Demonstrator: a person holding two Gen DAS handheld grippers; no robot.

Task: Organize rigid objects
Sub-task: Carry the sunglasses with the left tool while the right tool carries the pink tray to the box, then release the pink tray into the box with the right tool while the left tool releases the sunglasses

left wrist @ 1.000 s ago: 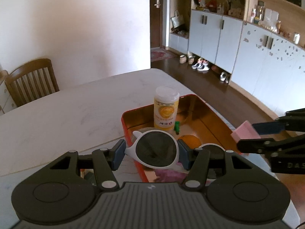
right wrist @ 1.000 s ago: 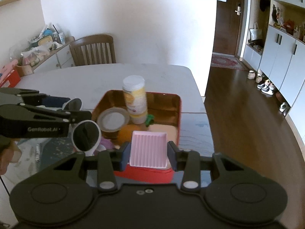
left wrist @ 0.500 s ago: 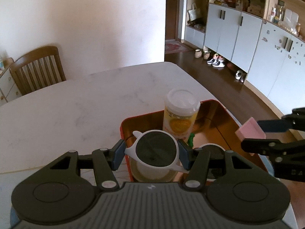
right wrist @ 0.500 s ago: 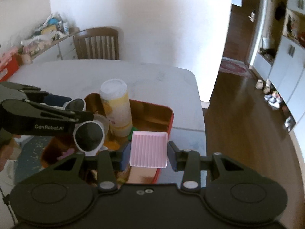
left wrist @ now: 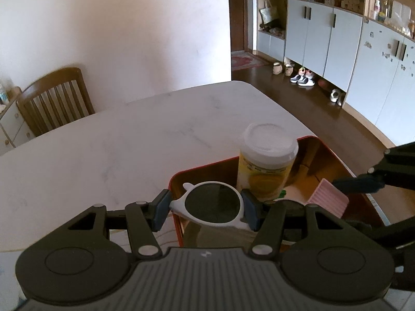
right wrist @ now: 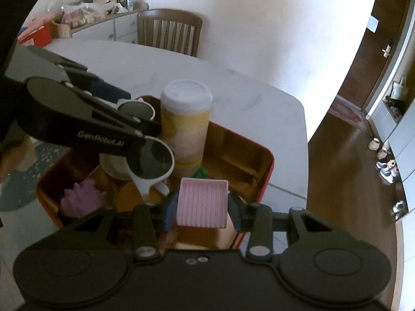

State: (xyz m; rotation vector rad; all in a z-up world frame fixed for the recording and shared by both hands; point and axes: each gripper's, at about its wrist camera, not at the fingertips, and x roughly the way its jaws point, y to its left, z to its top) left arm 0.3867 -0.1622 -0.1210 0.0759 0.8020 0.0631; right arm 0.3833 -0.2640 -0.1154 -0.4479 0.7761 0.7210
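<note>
We hold two things above the red tin point(right wrist: 267, 160), which fills the lower middle of both views, so the sorting looks well begun but not finished. Our left gripper point(left wrist: 206, 208) pinches white sunglasses point(left wrist: 212, 204) by one dark lens, low in the centre of its frame; in the right view the same glasses hang at centre left, over the tin's near left part. Our right gripper point(right wrist: 202, 203) is closed on a pink ridged tray point(right wrist: 201, 202), held level at lower centre above the tin's near edge. Already inside the tin stand a yellow bottle point(right wrist: 185, 127) with a white cap, upright near the far wall, a purple spiky thing point(right wrist: 80, 199) at the lower left corner, a small green piece point(right wrist: 201, 173) just below the bottle, and a round lid or cup point(right wrist: 114, 164), partly hidden behind the glasses. What is left, we judge, is to lower both held items into free spots and let go; the bare floor to the right of the bottle seems the likeliest place. Whether anything else waits on the table point(left wrist: 129, 140) we cannot tell.
</note>
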